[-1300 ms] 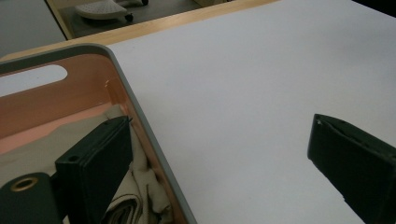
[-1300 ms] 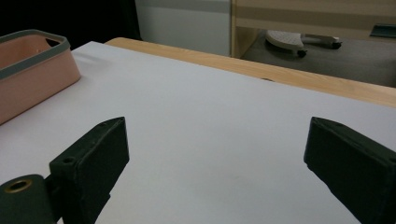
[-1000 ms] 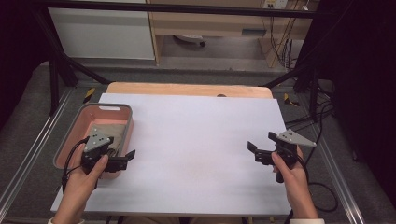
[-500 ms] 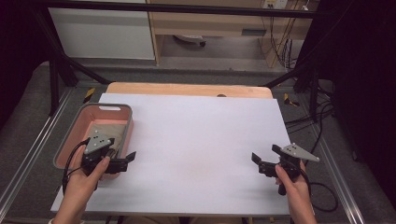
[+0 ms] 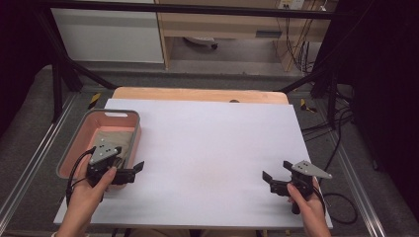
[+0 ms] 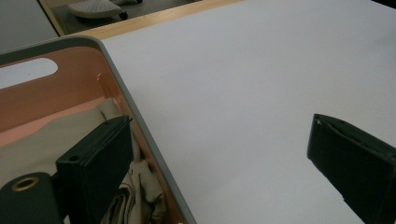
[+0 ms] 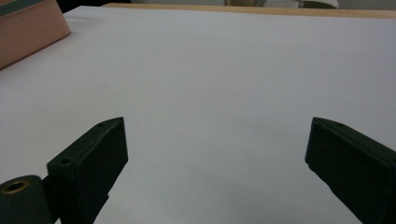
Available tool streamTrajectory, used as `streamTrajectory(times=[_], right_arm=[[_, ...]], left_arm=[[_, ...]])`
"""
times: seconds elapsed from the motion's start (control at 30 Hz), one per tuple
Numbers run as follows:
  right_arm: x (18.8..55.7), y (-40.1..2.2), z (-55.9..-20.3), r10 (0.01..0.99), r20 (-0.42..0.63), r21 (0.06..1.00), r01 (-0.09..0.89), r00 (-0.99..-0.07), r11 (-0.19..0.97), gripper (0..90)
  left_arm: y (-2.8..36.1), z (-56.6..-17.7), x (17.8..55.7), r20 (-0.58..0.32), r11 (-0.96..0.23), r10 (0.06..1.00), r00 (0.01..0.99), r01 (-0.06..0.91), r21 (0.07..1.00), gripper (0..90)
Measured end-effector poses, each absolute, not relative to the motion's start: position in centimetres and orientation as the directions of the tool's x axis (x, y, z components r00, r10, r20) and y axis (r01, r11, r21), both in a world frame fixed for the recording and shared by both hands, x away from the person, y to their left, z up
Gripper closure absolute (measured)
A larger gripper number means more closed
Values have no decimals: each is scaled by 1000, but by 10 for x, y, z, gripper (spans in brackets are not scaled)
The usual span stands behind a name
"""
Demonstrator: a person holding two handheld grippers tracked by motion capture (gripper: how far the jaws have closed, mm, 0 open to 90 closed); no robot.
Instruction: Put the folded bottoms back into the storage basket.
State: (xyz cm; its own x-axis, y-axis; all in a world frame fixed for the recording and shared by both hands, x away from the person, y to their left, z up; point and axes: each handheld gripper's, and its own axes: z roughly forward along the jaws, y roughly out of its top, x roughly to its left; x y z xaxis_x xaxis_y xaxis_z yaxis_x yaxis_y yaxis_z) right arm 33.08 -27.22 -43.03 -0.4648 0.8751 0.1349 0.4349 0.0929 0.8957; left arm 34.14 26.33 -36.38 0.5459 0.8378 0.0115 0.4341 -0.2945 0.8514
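A: Where does the beige cloth (image 5: 112, 139) lie from the grippers?

B: Inside the pink bin (image 5: 70, 145), folded on its floor. The left gripper (image 5: 132, 170) sits at the bin's near right corner, so the cloth is just behind and to the left of its jaws. In the left gripper view 1 jaw hangs over the cloth (image 6: 60, 140) inside the bin wall (image 6: 122, 98), the other over the white table (image 6: 261, 84) outside it.

A: So the jaws straddle the wall?

B: Yes, spread wide and holding nothing. The cloth's long axis seems to run along the bin's length, away from the person, though folds hide its far end.

A: And the right one?

B: The right gripper (image 5: 271, 179) is well apart from the bin, near the table's front right, jaws wide and empty, pointing back toward the bin (image 7: 28, 28).

A: Which hand is nearer?

B: The left, clearly. Its hand (image 5: 91, 190) grips the handle low, wrist level, jaws pointing right along the table. I'd judge it must swing left and tip down into the bin to reach the cloth.
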Motion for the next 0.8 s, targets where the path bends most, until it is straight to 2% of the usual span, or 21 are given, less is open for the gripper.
streamTrajectory(times=[0.8], right_arm=[[335,-244,-440,829,139,893,431,-542,132,67]], left_arm=[[248,-366,337,18,-328,806,591,422,845,75]])
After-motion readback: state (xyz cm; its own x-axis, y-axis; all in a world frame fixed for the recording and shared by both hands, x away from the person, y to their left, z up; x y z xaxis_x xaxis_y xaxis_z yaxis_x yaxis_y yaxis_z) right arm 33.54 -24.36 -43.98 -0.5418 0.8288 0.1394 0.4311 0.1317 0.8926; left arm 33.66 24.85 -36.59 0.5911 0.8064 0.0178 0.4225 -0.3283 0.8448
